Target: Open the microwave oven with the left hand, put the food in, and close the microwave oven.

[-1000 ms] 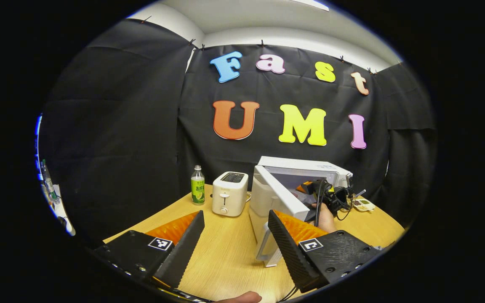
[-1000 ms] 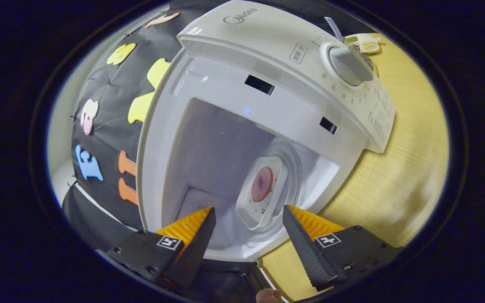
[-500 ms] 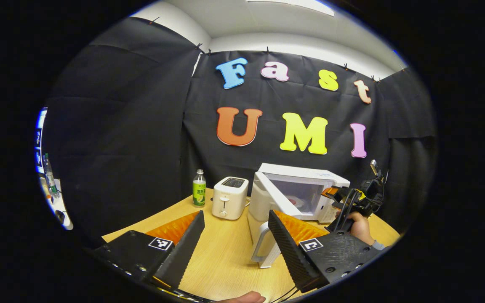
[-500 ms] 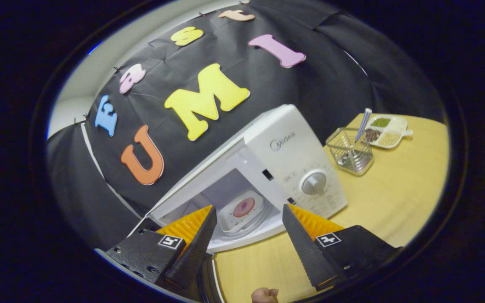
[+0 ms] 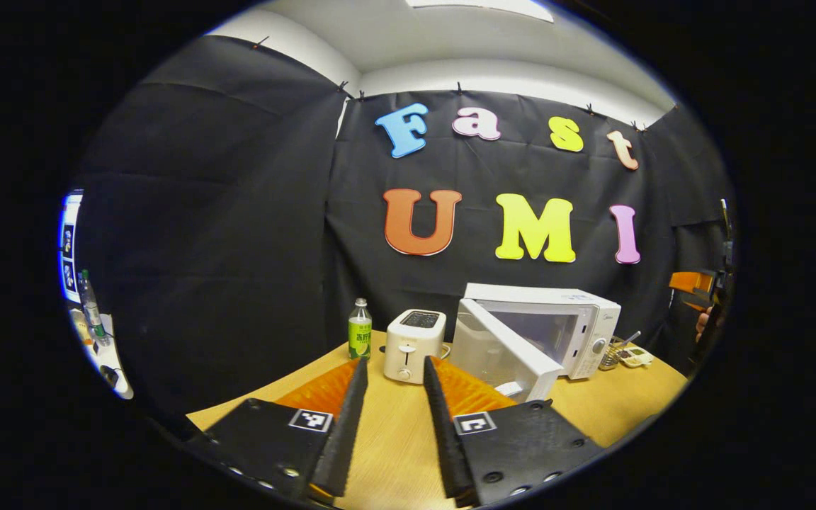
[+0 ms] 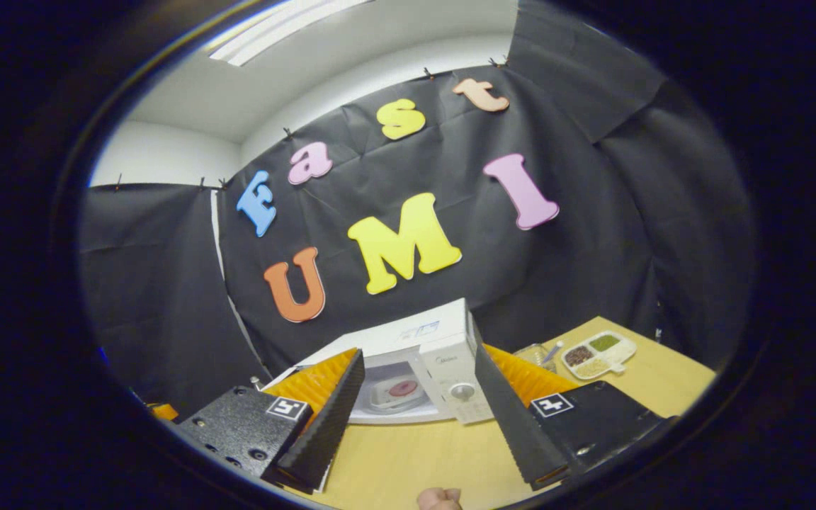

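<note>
The white microwave [image 5: 581,319] stands at the back of the wooden table [image 5: 613,404] with its door [image 5: 503,350] swung open to the left. In the right gripper view a white plate with a reddish piece of food [image 6: 397,392] lies on the turntable inside the microwave [image 6: 450,354]. My right gripper [image 6: 416,354] is open and empty, well back from the oven and above the table. My left gripper [image 5: 394,367] is open with a narrow gap and holds nothing, some way in front of the door. The right gripper [image 5: 695,287] also shows at the far right of the left gripper view.
A white toaster [image 5: 414,336] and a green-labelled bottle [image 5: 360,331] stand left of the microwave. A wire basket [image 6: 535,352] and a divided dish of grains [image 6: 599,353] sit to its right. Bare tabletop [image 6: 415,460] lies in front.
My right gripper has drawn back out of the microwave, and the plate stays inside. My left gripper has backed away from the door and its fingers have come closer together.
</note>
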A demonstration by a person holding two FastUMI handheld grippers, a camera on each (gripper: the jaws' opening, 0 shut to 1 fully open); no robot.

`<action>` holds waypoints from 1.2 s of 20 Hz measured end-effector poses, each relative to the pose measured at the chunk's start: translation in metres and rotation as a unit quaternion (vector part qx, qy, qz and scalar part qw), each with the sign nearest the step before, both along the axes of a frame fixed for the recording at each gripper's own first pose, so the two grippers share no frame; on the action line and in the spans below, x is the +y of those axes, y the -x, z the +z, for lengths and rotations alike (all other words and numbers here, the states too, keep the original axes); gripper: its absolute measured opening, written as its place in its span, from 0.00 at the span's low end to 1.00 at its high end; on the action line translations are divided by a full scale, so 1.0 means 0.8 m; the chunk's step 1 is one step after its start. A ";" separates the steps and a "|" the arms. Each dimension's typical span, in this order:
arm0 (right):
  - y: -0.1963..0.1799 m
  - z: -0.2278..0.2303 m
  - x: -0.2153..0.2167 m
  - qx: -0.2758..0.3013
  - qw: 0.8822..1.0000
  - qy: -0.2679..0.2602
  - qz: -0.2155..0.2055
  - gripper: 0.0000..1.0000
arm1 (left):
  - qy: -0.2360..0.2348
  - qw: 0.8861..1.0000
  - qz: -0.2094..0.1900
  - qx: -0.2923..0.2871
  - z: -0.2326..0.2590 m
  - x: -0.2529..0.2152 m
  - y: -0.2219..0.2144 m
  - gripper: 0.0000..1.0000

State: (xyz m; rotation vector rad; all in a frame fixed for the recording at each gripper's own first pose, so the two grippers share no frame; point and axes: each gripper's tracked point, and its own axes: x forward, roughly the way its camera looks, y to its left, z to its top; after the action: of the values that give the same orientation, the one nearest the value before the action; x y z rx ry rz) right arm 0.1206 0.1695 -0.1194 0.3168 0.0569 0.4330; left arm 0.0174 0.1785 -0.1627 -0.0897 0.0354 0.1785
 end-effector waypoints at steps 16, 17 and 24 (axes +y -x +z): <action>0.188 0.064 -0.124 -0.062 0.994 0.091 -0.027 1.00 | -0.003 0.986 -0.168 0.002 -0.096 -0.091 -0.095 0.00; 0.195 0.062 -0.132 -0.057 0.994 0.086 -0.029 1.00 | -0.005 0.984 -0.181 -0.002 -0.099 -0.100 -0.097 0.00; 0.228 0.068 -0.170 -0.061 0.991 0.099 -0.062 0.90 | 0.036 0.964 -0.264 -0.015 -0.108 -0.159 -0.092 0.00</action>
State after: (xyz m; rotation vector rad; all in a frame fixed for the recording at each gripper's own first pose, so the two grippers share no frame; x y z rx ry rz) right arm -0.0622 0.0334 -0.0646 0.0968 -0.0384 0.3199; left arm 0.0908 0.0511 -0.2489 -0.1526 0.0338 -0.3585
